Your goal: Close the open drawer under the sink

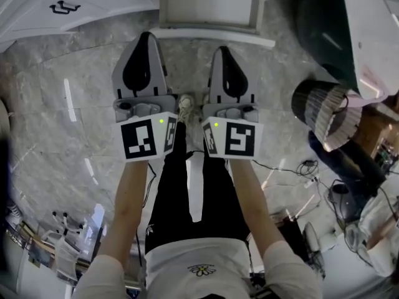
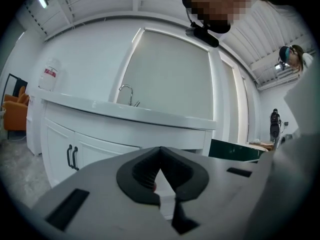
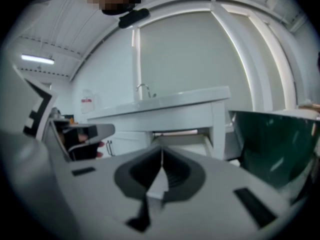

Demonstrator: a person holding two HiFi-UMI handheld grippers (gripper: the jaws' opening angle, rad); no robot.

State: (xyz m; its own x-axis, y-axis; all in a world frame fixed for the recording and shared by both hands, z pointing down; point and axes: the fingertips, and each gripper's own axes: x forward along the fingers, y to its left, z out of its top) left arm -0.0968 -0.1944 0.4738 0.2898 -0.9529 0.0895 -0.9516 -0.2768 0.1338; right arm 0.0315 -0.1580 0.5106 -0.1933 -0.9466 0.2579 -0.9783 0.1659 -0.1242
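Observation:
The open white drawer sticks out from the sink cabinet at the top of the head view, and its front edge lies just beyond both grippers. In the right gripper view the drawer shows below the white countertop with the faucet. My left gripper and right gripper are held side by side, pointing at the drawer, both shut and holding nothing. Seen from its own camera, the left gripper faces the cabinet front. The right gripper faces the drawer opening.
A cabinet door with black handles is to the left of the drawer. A dark green tub stands to the right. A striped cylinder and cables lie on the marble floor at the right. A bottle stands on the counter.

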